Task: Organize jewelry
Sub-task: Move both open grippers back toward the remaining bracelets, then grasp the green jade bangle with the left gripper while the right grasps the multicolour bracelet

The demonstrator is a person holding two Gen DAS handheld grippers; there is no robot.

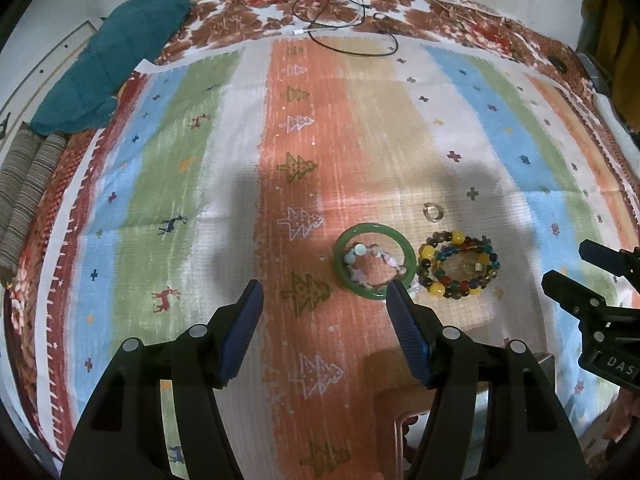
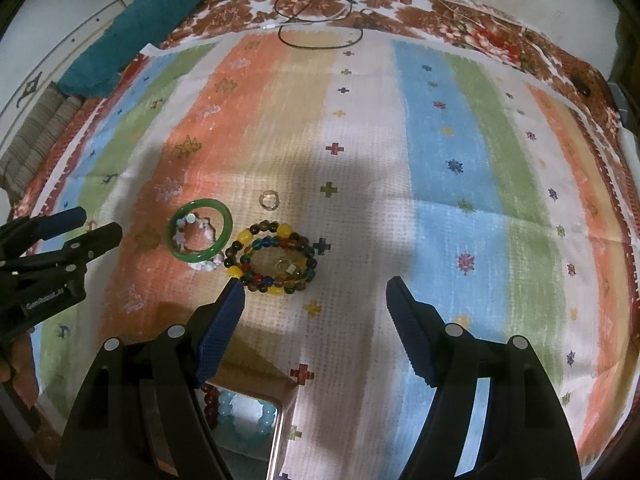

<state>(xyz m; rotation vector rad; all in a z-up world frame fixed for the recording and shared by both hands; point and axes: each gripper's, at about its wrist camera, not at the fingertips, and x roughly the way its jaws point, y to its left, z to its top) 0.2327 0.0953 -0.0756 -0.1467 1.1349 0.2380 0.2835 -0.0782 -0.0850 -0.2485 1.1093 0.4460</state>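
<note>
- Hovering above a striped cloth [image 1: 192, 148], both tools pointed steeply down at a small cluster of jewelry; neither touched anything.
- The left gripper [image 1: 324, 300] stood released, jaws apart and empty, its right finger just beside the green bangle [image 1: 343, 246].
- The right gripper [image 2: 316, 294] was likewise released and empty, its left finger just beside the beaded bracelets [image 2: 272, 258].
- Left to sort: the green bangle, with a pale bead bracelet [image 2: 200, 236] lying partly inside it and partly under its rim; the coiled multicoloured beaded bracelets touching one another just beside the bangle; a small clear ring [image 2: 269, 201] near them, apart from both.
- Apparently done: a box [image 2: 280, 428] at the near edge, below the right gripper, already held a light-blue bead bracelet [image 2: 256, 416] and a dark red bead strand [image 2: 211, 400].
- Judged progress: partway, with about four pieces not yet put away.
- A teal cloth [image 1: 120, 60] and a black cord [image 1: 340, 20] lay well apart at the far edge.
</note>
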